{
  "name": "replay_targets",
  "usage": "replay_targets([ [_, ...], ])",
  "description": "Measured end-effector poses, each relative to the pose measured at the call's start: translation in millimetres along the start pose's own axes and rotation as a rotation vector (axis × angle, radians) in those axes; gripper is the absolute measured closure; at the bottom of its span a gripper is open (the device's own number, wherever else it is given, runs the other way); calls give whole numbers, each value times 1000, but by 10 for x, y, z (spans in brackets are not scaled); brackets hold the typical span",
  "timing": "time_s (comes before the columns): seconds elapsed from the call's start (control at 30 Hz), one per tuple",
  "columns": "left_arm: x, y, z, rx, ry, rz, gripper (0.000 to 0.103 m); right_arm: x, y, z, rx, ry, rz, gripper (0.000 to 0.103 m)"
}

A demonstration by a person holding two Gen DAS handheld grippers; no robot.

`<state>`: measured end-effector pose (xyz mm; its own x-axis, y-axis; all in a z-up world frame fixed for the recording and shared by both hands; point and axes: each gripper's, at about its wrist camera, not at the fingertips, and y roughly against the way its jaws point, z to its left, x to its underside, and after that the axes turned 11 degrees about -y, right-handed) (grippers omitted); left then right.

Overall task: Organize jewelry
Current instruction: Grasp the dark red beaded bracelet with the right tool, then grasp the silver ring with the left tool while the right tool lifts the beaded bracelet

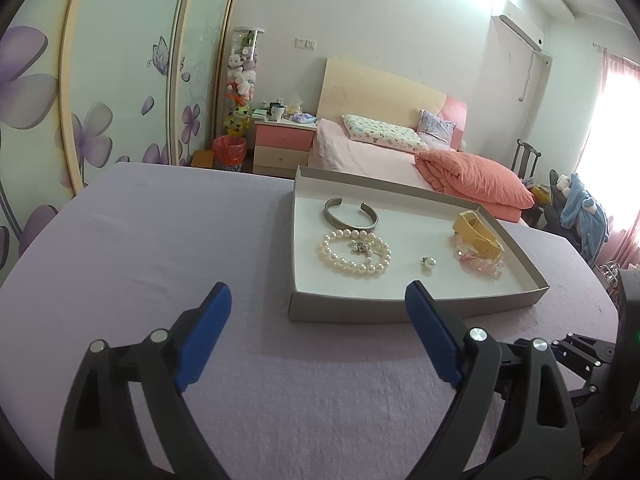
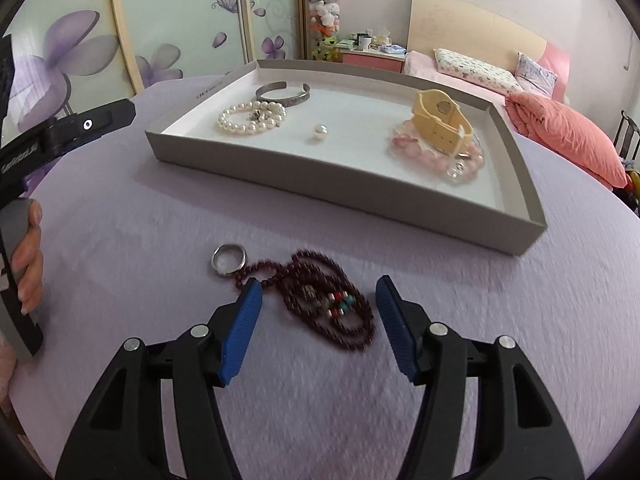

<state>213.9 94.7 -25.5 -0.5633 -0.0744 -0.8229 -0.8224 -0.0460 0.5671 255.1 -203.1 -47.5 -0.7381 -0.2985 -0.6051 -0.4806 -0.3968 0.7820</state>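
A shallow grey tray point(image 1: 360, 312) with a white floor sits on the lilac cloth. It holds a pearl bracelet point(image 1: 354, 254), a silver cuff point(image 1: 352, 214), a single pearl point(image 1: 429, 264), a yellow watch strap point(image 1: 478, 234) and a pink bead bracelet point(image 1: 480, 266). My left gripper point(image 1: 318, 287) is open and empty, just short of the tray's near wall. In the right wrist view a dark red bead necklace point(image 2: 328, 300) and a silver ring point(image 2: 228, 260) lie on the cloth before the tray point(image 2: 340, 196). My right gripper point(image 2: 319, 282) is open, its blue pads point(image 2: 244, 320) either side of the necklace, not touching.
A person's hand point(image 2: 30, 256) holds the left gripper's handle at the left edge of the right wrist view. Beyond the table are a bed point(image 1: 380, 148) with pink pillows, a nightstand point(image 1: 282, 140) and floral wardrobe doors point(image 1: 120, 80).
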Motion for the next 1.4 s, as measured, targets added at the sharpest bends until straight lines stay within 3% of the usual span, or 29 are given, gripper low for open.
replay_targets([
  [0.07, 2, -8, -1, 6, 0, 2, 16, -23, -9, 2, -5, 1, 0, 46],
  [0.2, 0, -27, -28, 15, -8, 7, 16, -10, 23, 24, -12, 12, -9, 80],
  [0.3, 8, -32, -49, 26, -13, 6, 16, 10, 45, 15, -5, 6, -11, 90],
  [0.57, 39, -56, -124, 47, -40, 13, 16, 40, 199, -375, 52, -147, -39, 92],
  [0.83, 62, -62, -474, 69, -151, 72, 16, -19, 567, -870, 86, -295, -145, 93],
  [1.17, 245, -117, -996, 109, -246, 182, 17, -56, 603, -953, 39, -328, -178, 94],
  [1.4, 290, -247, -1210, 97, -268, 229, 30, -41, 670, -1006, 21, -338, -195, 94],
])
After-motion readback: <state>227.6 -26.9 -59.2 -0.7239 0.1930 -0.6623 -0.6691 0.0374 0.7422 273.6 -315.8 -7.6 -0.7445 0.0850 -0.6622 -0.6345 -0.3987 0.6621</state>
